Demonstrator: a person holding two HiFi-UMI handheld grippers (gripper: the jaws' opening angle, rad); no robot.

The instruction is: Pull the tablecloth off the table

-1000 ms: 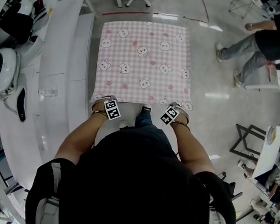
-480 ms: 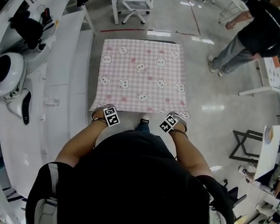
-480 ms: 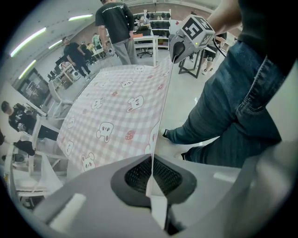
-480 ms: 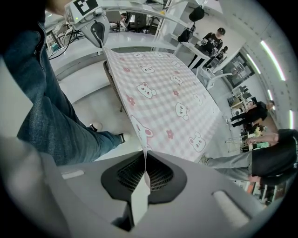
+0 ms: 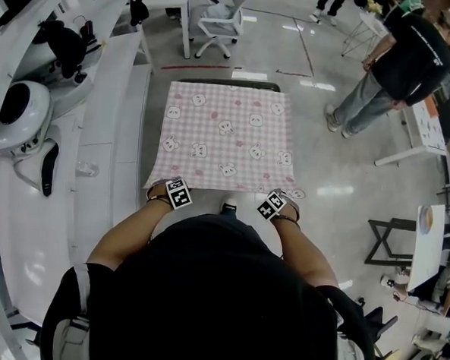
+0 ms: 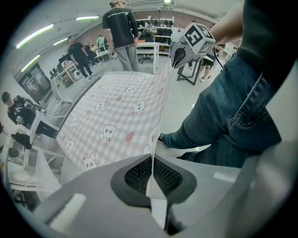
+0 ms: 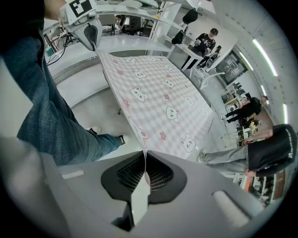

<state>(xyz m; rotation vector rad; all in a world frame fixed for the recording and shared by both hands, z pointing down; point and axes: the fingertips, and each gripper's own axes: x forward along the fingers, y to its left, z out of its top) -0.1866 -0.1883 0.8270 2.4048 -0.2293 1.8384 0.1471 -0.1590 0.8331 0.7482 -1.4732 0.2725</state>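
Note:
A pink checked tablecloth (image 5: 226,137) printed with bears lies stretched over the table, whose dark far edge (image 5: 225,82) shows beyond the cloth. My left gripper (image 5: 159,187) is shut on the cloth's near left corner, and my right gripper (image 5: 288,196) is shut on the near right corner. In the left gripper view the cloth (image 6: 116,111) runs taut into the shut left gripper (image 6: 151,173), and the right gripper (image 6: 179,55) holds the far corner. In the right gripper view the cloth (image 7: 160,100) feeds into the shut right gripper (image 7: 145,169), with the left gripper (image 7: 91,36) at the other corner.
A long white bench (image 5: 98,137) runs along the left, carrying a white rounded device (image 5: 18,113). An office chair (image 5: 220,8) stands beyond the table. A person (image 5: 395,64) stands at the right, and a black folding stand (image 5: 388,242) sits at the near right.
The cloth has slid toward me with both grippers, baring the table's dark far edge. The person at the right has walked farther away.

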